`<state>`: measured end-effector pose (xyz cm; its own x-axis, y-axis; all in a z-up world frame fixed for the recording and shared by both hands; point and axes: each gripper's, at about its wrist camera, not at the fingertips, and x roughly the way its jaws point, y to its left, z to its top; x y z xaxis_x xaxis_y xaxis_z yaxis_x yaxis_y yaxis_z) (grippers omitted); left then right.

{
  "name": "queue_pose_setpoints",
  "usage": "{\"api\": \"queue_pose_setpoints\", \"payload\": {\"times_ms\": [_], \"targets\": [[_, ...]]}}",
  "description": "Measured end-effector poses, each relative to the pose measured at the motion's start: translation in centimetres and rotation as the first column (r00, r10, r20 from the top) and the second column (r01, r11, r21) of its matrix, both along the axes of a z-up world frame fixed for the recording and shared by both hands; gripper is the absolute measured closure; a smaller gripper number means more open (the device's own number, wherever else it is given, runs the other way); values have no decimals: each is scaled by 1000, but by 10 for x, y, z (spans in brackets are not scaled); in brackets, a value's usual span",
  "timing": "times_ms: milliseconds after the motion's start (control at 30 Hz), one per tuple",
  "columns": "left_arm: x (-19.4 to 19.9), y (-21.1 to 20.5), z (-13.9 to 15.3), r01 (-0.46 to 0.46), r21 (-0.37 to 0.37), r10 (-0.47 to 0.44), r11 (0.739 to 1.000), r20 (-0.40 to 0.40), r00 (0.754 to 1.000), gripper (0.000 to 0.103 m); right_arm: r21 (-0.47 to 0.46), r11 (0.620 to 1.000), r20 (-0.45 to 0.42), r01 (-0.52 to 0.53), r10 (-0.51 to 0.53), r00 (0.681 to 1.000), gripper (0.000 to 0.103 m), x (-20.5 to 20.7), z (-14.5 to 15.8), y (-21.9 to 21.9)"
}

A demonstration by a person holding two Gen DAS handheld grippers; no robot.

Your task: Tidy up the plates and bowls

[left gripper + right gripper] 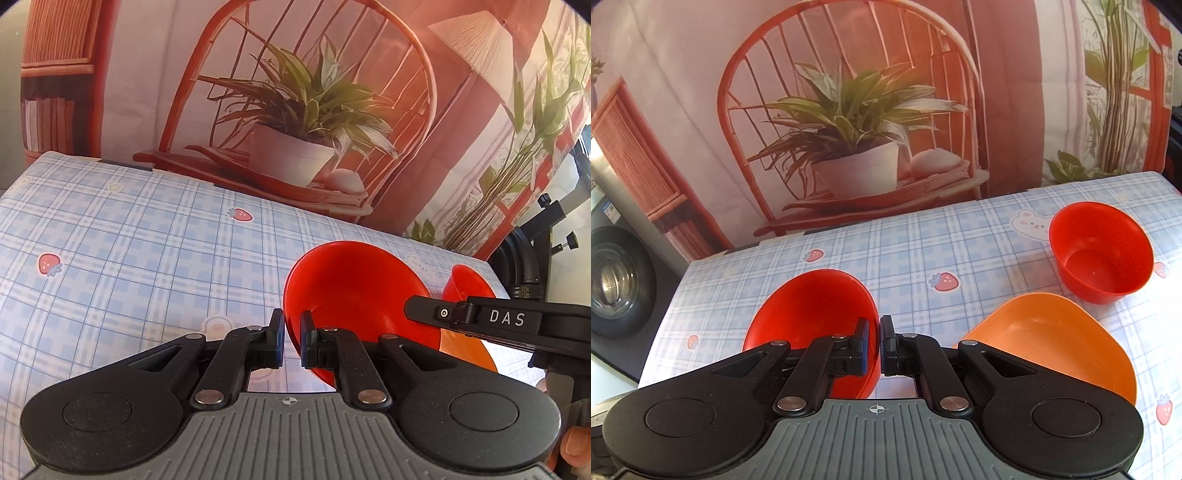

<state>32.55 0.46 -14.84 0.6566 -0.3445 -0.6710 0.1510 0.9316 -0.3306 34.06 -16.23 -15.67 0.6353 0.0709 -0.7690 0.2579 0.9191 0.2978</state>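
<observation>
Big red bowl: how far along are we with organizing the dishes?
Nothing looks stacked yet. In hand: the left tongs and right tongs both pinch the big red bowl at opposite rims. Left to do: the small red bowl and orange plate sit apart on the checked cloth, ungrouped.

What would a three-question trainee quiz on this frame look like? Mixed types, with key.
1. True or false: the left tongs are shut on the rim of the large red bowl.
2. In the right wrist view, what lies to the right of the right tongs?
A. orange plate
B. green cup
C. metal fork
3. Fill in: the small red bowl stands ___ on the tablecloth, with its opening facing up.

Key: 1 true; 2 A; 3 upright.
</observation>
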Motion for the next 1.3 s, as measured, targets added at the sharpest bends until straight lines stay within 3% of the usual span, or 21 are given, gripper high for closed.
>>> {"api": "queue_pose_setpoints", "payload": {"times_ms": [200, 400, 733, 867, 1100, 1300], "targets": [[-41, 1, 23, 3, 21, -4, 1000, 43, 999, 94, 41, 999, 46, 6, -7, 999, 98, -51, 16, 2], [-84, -10, 36, 14, 16, -15, 1000, 73, 997, 94, 8, 999, 85, -31, 30, 996, 97, -106, 26, 1], [-127, -51, 39, 155, 5, -155, 988, 51, 987, 94, 83, 993, 103, 79, -88, 991, 97, -193, 29, -44], [-142, -70, 33, 221, -1, -221, 975, 43, 974, 94, 71, 990, 117, 124, -132, 984, 97, -224, 34, -60], [-156, -90, 22, 304, 17, -304, 952, 23, 952, 93, 72, 981, 107, 181, -188, 976, 97, -252, 26, -74], [-154, -95, 11, 303, 12, -304, 953, 5, 953, 93, 43, 977, 91, 207, -211, 973, 96, -257, 16, -72]]}}
